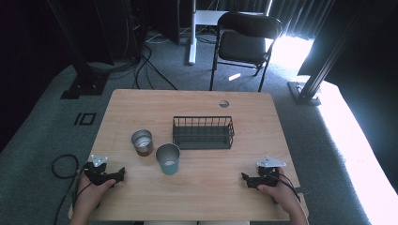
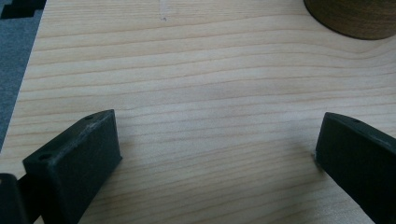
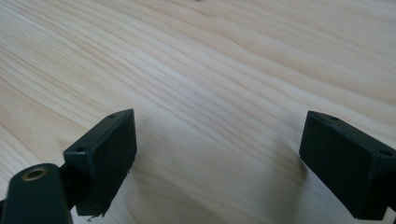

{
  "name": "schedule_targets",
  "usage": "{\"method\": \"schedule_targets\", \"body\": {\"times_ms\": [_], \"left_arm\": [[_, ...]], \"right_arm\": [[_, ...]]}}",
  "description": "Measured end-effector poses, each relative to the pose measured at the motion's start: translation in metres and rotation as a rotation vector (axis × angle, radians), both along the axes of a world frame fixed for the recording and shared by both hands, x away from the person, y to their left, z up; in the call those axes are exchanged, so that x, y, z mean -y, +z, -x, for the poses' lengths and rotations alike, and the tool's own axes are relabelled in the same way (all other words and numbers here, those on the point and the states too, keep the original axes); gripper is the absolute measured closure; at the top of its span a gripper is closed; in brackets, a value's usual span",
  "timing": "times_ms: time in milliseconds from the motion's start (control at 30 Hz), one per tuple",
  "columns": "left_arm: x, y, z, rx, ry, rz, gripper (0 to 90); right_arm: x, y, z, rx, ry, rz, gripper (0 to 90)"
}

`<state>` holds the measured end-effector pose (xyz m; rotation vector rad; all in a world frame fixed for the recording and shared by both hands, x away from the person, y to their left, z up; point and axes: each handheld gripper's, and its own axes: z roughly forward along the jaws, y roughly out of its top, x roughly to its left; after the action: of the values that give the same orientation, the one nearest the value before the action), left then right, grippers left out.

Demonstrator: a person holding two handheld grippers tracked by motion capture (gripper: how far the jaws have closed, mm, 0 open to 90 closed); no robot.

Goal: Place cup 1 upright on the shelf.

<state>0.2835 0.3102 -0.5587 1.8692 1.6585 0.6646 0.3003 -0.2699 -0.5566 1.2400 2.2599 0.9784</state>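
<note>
On the light wooden counter (image 1: 197, 192) stand two cups and a rack. The short brown cup with a shiny metal inside (image 1: 142, 142) stands left of centre, and the taller teal-blue cup with a metal rim (image 1: 168, 159) stands just beside it, nearer the person and slightly to the right; whether the two touch cannot be told from the high view. Behind the teal-blue cup, towards the far side of the counter, sits the dark wire basket rack (image 1: 203, 132), near both cups.

The left tool (image 1: 118, 176) rests low on the counter near the front left corner, held in the person's left hand (image 1: 89, 190). Its jaws stand wide apart with nothing between them, and in the left gripper view bare wood lies between them while the rounded base of the brown cup shows at the top right edge. The brown cup is the closest thing to this tool, yet apart from it.

The right tool (image 1: 246, 178) lies near the front right of the counter in the person's right hand (image 1: 277, 190), jaws likewise spread and empty over plain wood grain, well apart from cups and rack.

A black folding chair (image 1: 244, 42) stands on the grey carpet beyond the counter.
</note>
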Motion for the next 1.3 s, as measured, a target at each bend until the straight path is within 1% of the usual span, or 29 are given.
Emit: {"method": "schedule_targets", "body": {"times_ms": [67,167,267,300,333,400,533,567,600,633,667,800,867,900,967,1133,1167,1300], "left_arm": [[0.000,0.000,0.000,0.000,0.000,0.000,0.7],[0.000,0.000,0.000,0.001,0.001,0.000,0.7],[0.000,0.000,0.000,0.000,0.000,0.000,0.7],[0.000,0.000,0.000,0.000,0.000,0.000,0.7],[0.000,0.000,0.000,0.001,0.001,0.000,0.7],[0.000,0.000,0.000,0.001,0.001,0.001,0.7],[0.000,0.000,0.000,0.001,0.001,0.001,0.7],[0.000,0.000,0.000,0.001,0.001,0.001,0.7],[0.000,0.000,0.000,0.001,0.001,0.001,0.7],[0.000,0.000,0.000,0.001,0.000,0.001,0.7],[0.000,0.000,0.000,0.001,0.000,0.001,0.7],[0.000,0.000,0.000,0.001,0.000,0.000,0.7],[0.000,0.000,0.000,0.001,0.001,0.001,0.7],[0.000,0.000,0.000,0.001,0.001,0.001,0.7],[0.000,0.000,0.000,0.001,0.000,0.001,0.7],[0.000,0.000,0.000,0.000,0.000,0.000,0.7],[0.000,0.000,0.000,0.000,0.000,0.000,0.7],[0.000,0.000,0.000,0.003,-0.001,-0.001,0.7]], "right_arm": [[-0.006,0.002,-0.002,0.008,0.016,0.006,10.8],[-0.017,0.005,-0.005,0.012,0.043,0.001,10.8],[-0.027,0.007,-0.008,0.017,0.072,-0.011,10.8],[-0.027,0.007,-0.008,0.017,0.072,-0.011,10.8],[-0.035,0.009,-0.009,0.021,0.094,-0.022,10.8],[-0.042,0.010,-0.011,0.022,0.113,-0.035,10.8],[-0.056,0.013,-0.014,0.033,0.153,-0.023,10.8],[-0.056,0.013,-0.014,0.033,0.153,-0.023,10.8],[-0.060,0.014,-0.015,0.034,0.164,-0.024,10.8],[-0.068,0.016,-0.016,0.041,0.186,-0.030,10.8],[-0.070,0.016,-0.017,0.047,0.197,-0.033,10.8],[-0.084,0.018,-0.017,0.073,0.258,-0.075,10.8],[-0.089,0.019,-0.017,0.081,0.288,-0.079,10.8],[-0.089,0.019,-0.017,0.081,0.288,-0.079,10.8],[-0.097,0.021,-0.017,0.085,0.319,-0.080,10.8],[-0.111,0.024,-0.019,0.091,0.355,-0.091,10.8],[-0.111,0.024,-0.019,0.091,0.355,-0.091,10.8],[-0.127,0.025,-0.021,0.097,0.390,-0.107,10.8]]}}
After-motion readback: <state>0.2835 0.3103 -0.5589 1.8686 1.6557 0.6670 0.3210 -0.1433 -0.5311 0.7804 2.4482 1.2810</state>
